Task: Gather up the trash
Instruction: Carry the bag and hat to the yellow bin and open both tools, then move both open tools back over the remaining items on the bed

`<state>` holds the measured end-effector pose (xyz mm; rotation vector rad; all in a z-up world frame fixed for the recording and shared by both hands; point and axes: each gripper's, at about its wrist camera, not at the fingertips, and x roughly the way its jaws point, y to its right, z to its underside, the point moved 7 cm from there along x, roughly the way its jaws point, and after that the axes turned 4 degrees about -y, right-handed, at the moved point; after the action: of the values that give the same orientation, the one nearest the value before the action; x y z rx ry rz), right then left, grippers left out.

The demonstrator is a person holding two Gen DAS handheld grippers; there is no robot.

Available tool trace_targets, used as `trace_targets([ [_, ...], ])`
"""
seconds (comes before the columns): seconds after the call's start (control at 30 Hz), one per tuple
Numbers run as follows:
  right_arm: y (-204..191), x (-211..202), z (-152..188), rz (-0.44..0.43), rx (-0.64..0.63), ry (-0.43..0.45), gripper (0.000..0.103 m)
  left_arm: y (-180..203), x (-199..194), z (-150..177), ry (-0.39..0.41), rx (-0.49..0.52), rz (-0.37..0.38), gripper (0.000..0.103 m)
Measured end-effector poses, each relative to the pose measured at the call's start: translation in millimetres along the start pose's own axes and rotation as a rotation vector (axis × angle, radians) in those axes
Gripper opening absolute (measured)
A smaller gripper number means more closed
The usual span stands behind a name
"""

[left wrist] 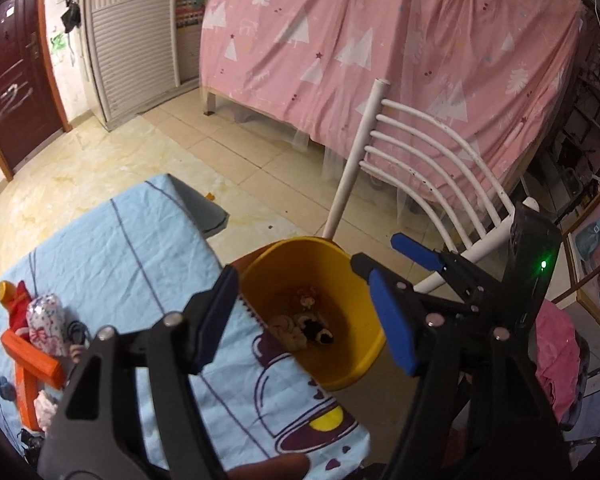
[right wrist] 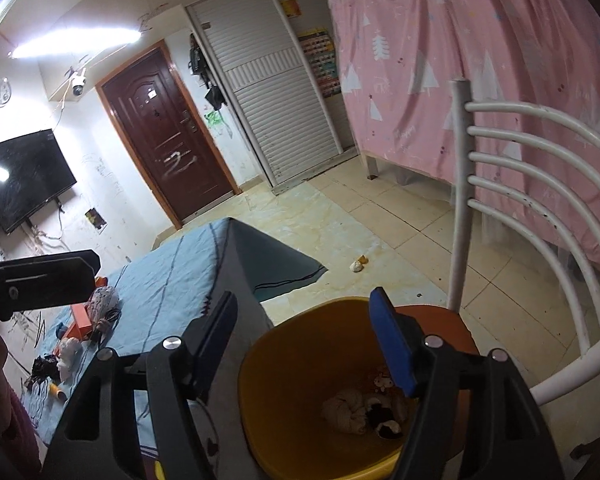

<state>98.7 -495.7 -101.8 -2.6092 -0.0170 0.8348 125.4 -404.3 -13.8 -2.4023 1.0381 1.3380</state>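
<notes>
Both tongs, left gripper (left wrist: 300,320) and right gripper (right wrist: 304,348), gape wide and empty above our yellow bin (right wrist: 260,400); trash (right wrist: 364,408) lies inside, so we judge a drop done.

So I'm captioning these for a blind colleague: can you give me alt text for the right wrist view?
The right gripper, jaws open and empty, hangs over a yellow bin holding crumpled trash. To the left is a table under a blue cloth with scattered clutter; a white chair stands on the right, with a pink curtain behind.
</notes>
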Motion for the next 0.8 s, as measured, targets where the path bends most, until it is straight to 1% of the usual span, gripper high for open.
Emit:
trace_targets([
  [0.2,-35.8,3.7,-0.8,-0.031,-0.061,-0.012,0.063,-24.7,-22.7,3.2,0.038,-0.034,-0.013,0.065],
  [0.37,-72.8,11.8,0.5,-0.055,-0.111,-0.031,0.067,-49.5,-42.4,7.6,0.070,-0.069,-0.029,0.065],
  [0.53,-110.8,25.3,1.1,-0.083,-0.160,-0.056,0.068,-85.1,-62.8,16.9,0.092,-0.116,-0.062,0.065],
  [0.6,-126.7,31.7,2.5,-0.093,-0.185,-0.069,0.068,-101.0,-70.3,21.5,0.101,-0.140,-0.079,0.071],
  [0.8,-172.5,50.8,6.9,-0.117,-0.247,-0.104,0.068,-148.1,-92.3,34.2,0.130,-0.224,-0.103,0.071],
])
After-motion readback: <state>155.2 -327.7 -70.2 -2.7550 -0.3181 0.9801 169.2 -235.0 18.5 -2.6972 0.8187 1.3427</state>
